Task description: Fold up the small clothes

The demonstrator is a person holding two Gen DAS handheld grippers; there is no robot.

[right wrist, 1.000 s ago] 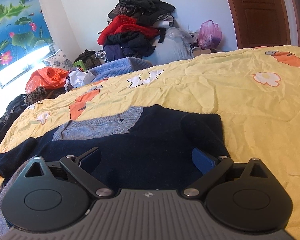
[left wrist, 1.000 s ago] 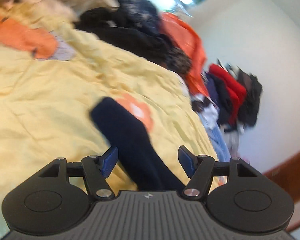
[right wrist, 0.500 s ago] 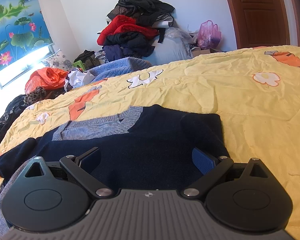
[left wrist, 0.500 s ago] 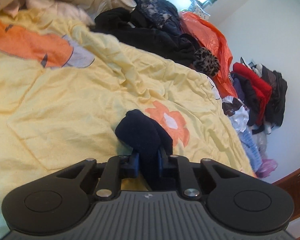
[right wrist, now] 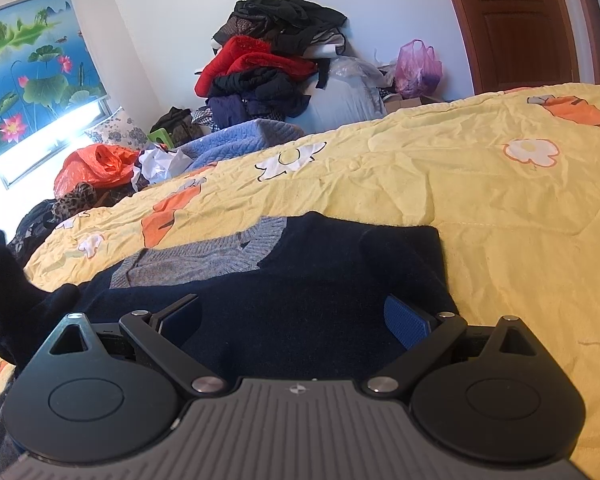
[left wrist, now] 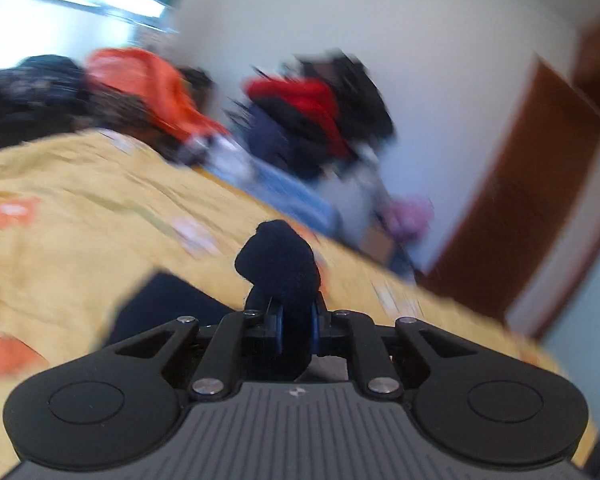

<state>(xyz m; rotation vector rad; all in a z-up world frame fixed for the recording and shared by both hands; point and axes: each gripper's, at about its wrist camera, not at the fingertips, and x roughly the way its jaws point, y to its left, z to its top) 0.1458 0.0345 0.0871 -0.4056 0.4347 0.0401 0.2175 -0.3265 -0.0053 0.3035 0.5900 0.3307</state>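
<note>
Step in hand: sleeve fold. Left gripper point(left wrist: 296, 330) pinching sleeve cuff point(left wrist: 278, 264), cuff lifted above quilt point(left wrist: 60, 240). Right gripper point(right wrist: 294, 316) spread, over navy sweater point(right wrist: 300, 304) body lying flat beneath it. Next: carry cuff across body, lay flat, release.

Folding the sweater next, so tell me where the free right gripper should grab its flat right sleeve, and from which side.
Grip the sleeve at its outer edge by the yellow quilt. It lies flat on the sweater, so slide one jaw under from the right. The right gripper hovers open just above; the left gripper is shut on the other sleeve.
</note>
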